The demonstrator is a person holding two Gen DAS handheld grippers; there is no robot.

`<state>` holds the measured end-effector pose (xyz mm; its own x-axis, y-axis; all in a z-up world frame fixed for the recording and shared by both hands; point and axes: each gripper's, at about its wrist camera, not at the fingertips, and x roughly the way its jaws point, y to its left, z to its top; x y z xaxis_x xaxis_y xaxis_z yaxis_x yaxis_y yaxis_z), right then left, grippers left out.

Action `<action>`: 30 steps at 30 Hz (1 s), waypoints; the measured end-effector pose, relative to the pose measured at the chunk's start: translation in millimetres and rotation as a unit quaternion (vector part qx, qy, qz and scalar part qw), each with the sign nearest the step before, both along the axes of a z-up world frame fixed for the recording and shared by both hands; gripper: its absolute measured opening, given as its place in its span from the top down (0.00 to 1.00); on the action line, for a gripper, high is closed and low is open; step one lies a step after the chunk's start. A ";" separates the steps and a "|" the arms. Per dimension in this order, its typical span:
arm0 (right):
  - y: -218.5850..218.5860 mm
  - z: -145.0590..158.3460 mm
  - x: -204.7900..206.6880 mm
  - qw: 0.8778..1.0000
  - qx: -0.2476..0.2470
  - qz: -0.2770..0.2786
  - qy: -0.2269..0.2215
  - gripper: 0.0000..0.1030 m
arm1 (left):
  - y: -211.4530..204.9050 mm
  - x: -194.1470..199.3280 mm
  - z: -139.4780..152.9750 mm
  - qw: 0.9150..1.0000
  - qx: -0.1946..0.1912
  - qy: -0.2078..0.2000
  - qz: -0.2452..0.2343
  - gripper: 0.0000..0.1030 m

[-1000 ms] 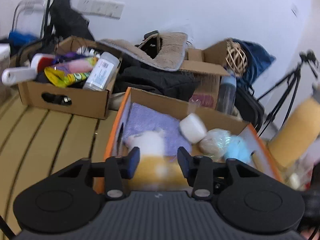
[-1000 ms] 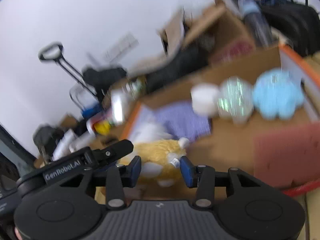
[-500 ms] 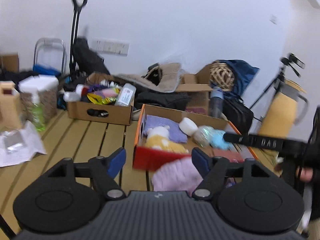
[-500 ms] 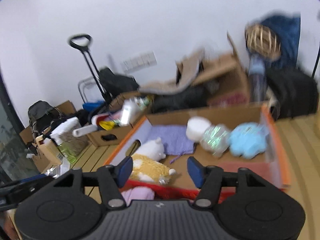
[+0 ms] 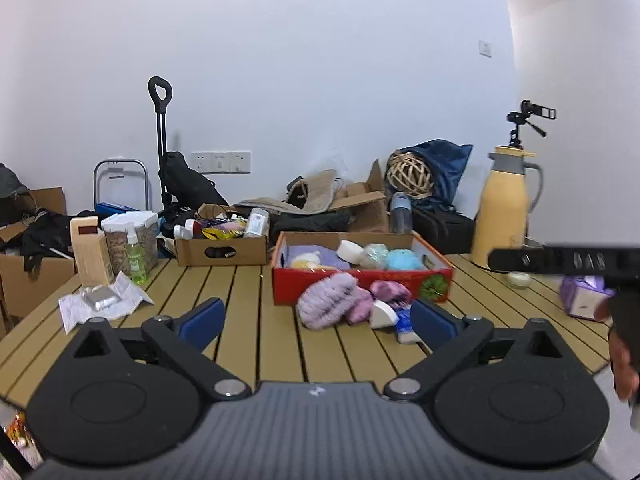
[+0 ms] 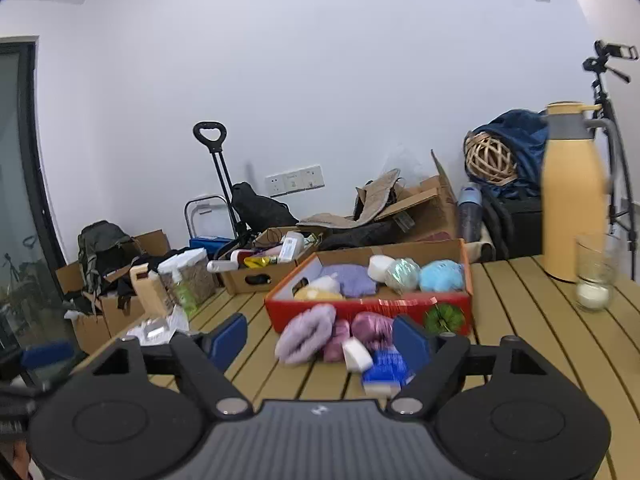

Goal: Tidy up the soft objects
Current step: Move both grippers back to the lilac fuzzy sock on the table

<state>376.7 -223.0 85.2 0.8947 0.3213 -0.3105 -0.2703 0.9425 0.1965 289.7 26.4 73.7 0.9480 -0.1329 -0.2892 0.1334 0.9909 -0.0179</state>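
Both grippers empty, jaws opening, facing the red-sided cardboard box [image 5: 362,286] that collects soft items.
Left gripper [image 5: 318,320] and right gripper [image 6: 320,338] aim at the fluffy lilac and pink knits [image 6: 306,332] just before it, unsorted.

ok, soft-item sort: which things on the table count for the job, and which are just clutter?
Job:
red box with yellow plush, purple towel, blue plush
lilac knit piece and pink knit piece in front of it, still out

Clutter:
yellow thermos
glass
brown box of bottles
spray bottle
wicker ball
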 end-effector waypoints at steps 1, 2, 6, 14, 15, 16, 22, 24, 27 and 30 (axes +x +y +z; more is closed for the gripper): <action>-0.6 -3.8 -16.6 1.000 -0.007 -0.002 -0.006 0.22 | -1.3 -8.5 -2.3 1.000 -0.002 -0.002 -0.002 0.02; -0.3 -8.6 -34.9 1.000 -0.016 -0.004 -0.009 0.21 | -3.1 -17.4 -4.9 1.000 -0.004 -0.003 -0.003 0.02; -2.9 -28.3 -79.8 1.000 -0.024 -0.012 -0.003 0.18 | -5.6 -45.7 -8.5 1.000 -0.012 -0.015 -0.016 0.00; -4.4 -56.4 -91.5 0.996 -0.067 -0.049 0.016 0.18 | 11.4 -42.2 -24.0 0.999 -0.044 -0.013 -0.006 0.00; -5.1 -59.7 -87.3 0.996 -0.069 -0.053 0.021 0.18 | 14.4 -34.8 -29.4 0.999 -0.053 -0.003 -0.002 0.00; -6.3 -62.8 -82.7 0.996 -0.068 -0.057 0.028 0.18 | 16.7 -27.2 -34.1 0.998 -0.059 0.006 0.001 0.00; -10.9 -82.4 -48.1 0.994 -0.052 -0.082 0.059 0.19 | 19.3 37.5 -54.8 0.996 -0.073 0.042 -0.007 0.00; -9.4 -84.2 -31.8 0.993 -0.053 -0.084 0.069 0.23 | 16.8 65.9 -55.8 0.995 -0.082 0.047 -0.022 0.01; -2.0 -81.4 -6.5 0.993 -0.062 -0.076 0.066 0.28 | 10.7 112.0 -55.7 0.995 -0.083 0.048 -0.039 0.05; 4.8 -73.3 29.0 0.994 -0.054 -0.065 0.067 0.35 | 10.0 157.2 -56.8 0.994 -0.088 0.053 -0.044 0.07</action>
<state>405.7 -218.2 11.9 0.8750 0.1631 -0.4559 -0.1225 0.9855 0.1174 446.9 36.4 16.9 0.8960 -0.2712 -0.3516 0.2077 0.9558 -0.2080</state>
